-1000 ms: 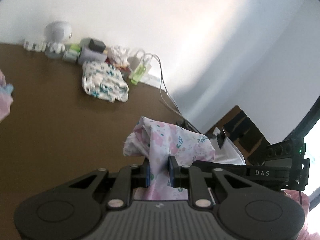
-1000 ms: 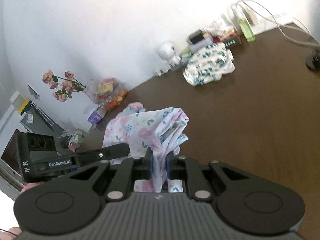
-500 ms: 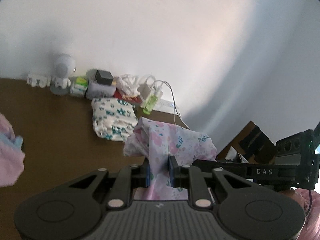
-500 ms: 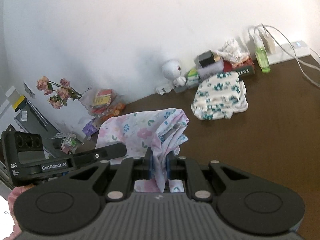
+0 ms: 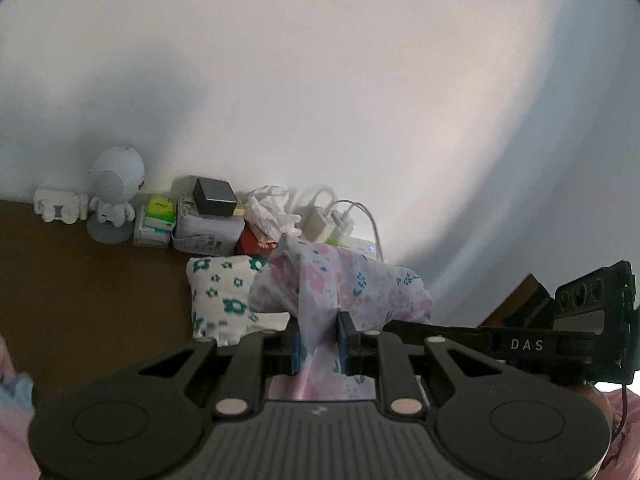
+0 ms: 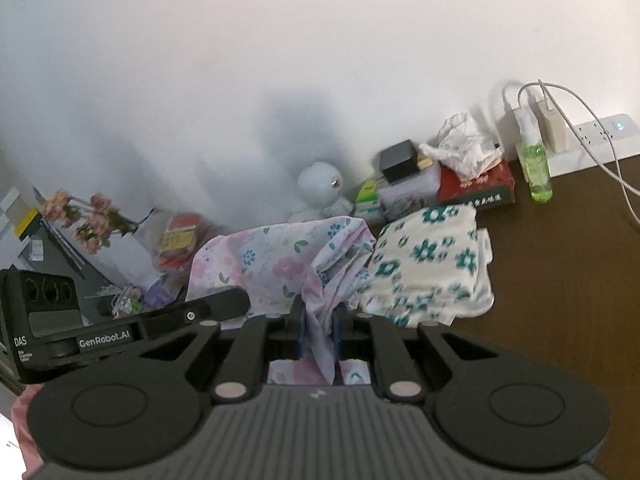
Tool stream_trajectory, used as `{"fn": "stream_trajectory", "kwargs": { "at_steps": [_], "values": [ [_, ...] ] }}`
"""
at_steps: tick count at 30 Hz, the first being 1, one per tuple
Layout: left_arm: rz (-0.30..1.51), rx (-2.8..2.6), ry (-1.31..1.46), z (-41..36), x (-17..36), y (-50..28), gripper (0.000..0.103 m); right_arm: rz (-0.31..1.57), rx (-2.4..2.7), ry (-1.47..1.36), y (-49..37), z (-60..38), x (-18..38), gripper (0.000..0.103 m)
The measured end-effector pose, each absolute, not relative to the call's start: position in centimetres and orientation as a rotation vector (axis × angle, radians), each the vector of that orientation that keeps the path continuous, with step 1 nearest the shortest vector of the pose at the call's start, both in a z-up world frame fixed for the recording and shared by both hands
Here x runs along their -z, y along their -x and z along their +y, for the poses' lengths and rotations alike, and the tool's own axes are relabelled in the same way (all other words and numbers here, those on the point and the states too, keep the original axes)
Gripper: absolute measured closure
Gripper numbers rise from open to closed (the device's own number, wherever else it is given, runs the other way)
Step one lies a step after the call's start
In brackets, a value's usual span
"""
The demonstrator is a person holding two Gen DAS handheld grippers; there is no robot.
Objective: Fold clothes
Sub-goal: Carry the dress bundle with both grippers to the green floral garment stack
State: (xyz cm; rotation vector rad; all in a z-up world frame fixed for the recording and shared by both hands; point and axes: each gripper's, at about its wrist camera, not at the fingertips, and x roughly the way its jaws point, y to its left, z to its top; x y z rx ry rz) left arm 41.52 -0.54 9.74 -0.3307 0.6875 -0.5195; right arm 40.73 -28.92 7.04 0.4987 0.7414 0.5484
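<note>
A pink floral garment (image 5: 340, 284) (image 6: 272, 264) hangs bunched between both grippers, lifted off the brown table (image 5: 92, 292). My left gripper (image 5: 319, 340) is shut on one edge of it. My right gripper (image 6: 319, 330) is shut on another edge. Each gripper shows in the other's view, the right one (image 5: 520, 344) at the right, the left one (image 6: 100, 332) at the left. A folded white garment with teal flowers (image 5: 222, 300) (image 6: 428, 264) lies on the table just beyond the held cloth.
Along the wall stand a white robot figure (image 5: 114, 196), small boxes (image 5: 208, 220), a red tissue box (image 6: 476, 184), a green spray bottle (image 6: 536, 168) and a power strip with chargers and cables (image 6: 592, 136). Dried flowers (image 6: 84, 216) stand at the left. Pink cloth (image 5: 12, 420) lies at the lower left.
Both grippers have carried the floral garment toward the back wall and a little upward. The folded teal-flowered garment and the wall clutter now sit much closer, right behind the held cloth.
</note>
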Motion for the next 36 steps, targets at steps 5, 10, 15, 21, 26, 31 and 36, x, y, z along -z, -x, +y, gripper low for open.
{"fn": "stream_trajectory", "kwargs": {
  "at_steps": [5,10,15,21,26,31,36],
  "values": [
    [0.708,0.501,0.354,-1.9,-8.3,-46.5,0.087,0.756,-0.521,-0.522,-45.8,-29.4,-5.2,0.091],
    [0.747,0.485,0.381,-3.2,-6.0,-51.1,0.087,0.787,-0.506,-0.539,-50.5,-29.7,-2.5,0.091],
    [0.789,0.479,0.432,-3.3,-2.6,-55.4,0.087,0.807,-0.496,-0.535,-54.3,-30.1,0.3,0.091],
    [0.845,0.471,0.498,-3.2,0.7,-58.1,0.087,0.842,-0.487,-0.591,-56.7,-31.3,3.6,0.091],
    [0.851,0.461,0.51,-3.1,2.0,-58.6,0.087,0.848,-0.49,-0.633,-57.3,-31.4,5.6,0.091],
    [0.853,0.458,0.538,-2.7,2.3,-58.3,0.086,0.843,-0.495,-0.64,-57.0,-31.3,5.6,0.091],
    [0.845,0.445,0.549,-2.4,2.7,-58.0,0.086,0.831,-0.487,-0.628,-56.6,-30.7,5.4,0.091]
  ]
}}
